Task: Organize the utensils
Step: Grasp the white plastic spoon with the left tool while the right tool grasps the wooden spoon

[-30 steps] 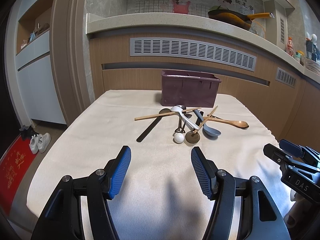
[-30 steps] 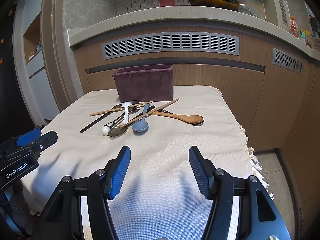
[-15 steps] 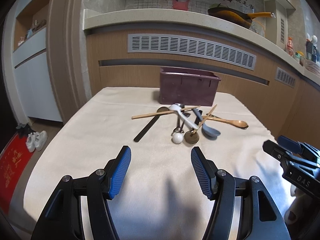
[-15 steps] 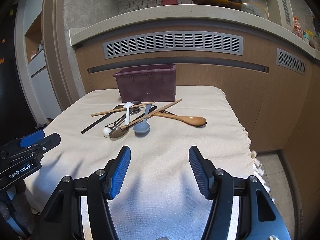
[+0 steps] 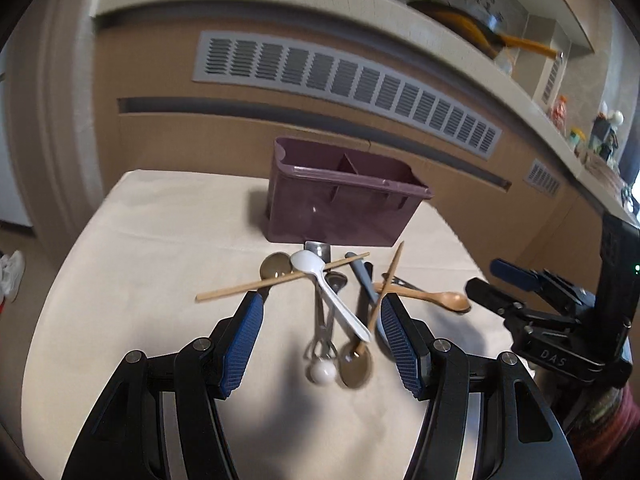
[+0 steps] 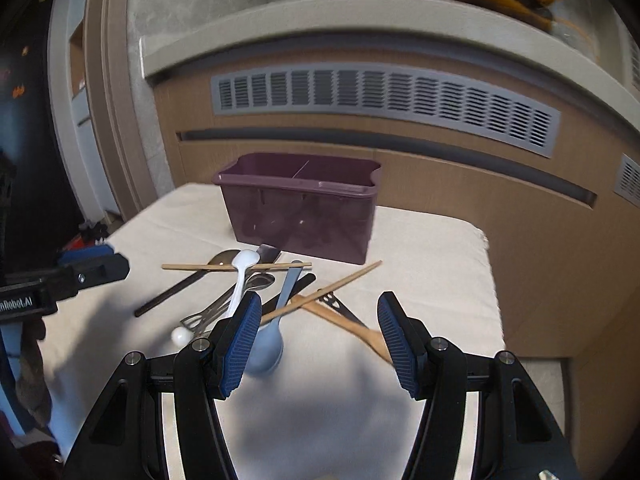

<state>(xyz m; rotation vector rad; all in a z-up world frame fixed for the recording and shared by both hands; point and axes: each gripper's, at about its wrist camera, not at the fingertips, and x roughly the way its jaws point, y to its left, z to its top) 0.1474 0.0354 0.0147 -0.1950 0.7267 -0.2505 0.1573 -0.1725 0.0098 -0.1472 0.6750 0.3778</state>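
A heap of utensils lies on the cloth-covered table in front of a purple divided bin [image 5: 344, 196] [image 6: 300, 208]. It holds a white spoon [image 5: 332, 296] [image 6: 240, 280], two wooden chopsticks [image 5: 280, 280] [image 6: 320, 294], a wooden spoon [image 5: 436, 298] [image 6: 348, 326], a grey-blue spoon [image 6: 276, 328], metal spoons [image 5: 324, 320] and a black-handled utensil [image 6: 176, 292]. My left gripper [image 5: 322, 336] is open, just above the near end of the heap. My right gripper [image 6: 318, 334] is open over the heap's right side, empty.
The table's cream cloth [image 5: 132, 280] ends at a right edge [image 6: 494, 300] with floor beyond. A wooden counter front with grey vents [image 5: 340, 80] stands behind the bin. The right gripper shows in the left wrist view [image 5: 532, 300]; the left shows in the right wrist view [image 6: 68, 276].
Both grippers have moved forward and closer to the heap of utensils, which now lies between their fingers. Both stay open. The utensils have not moved.
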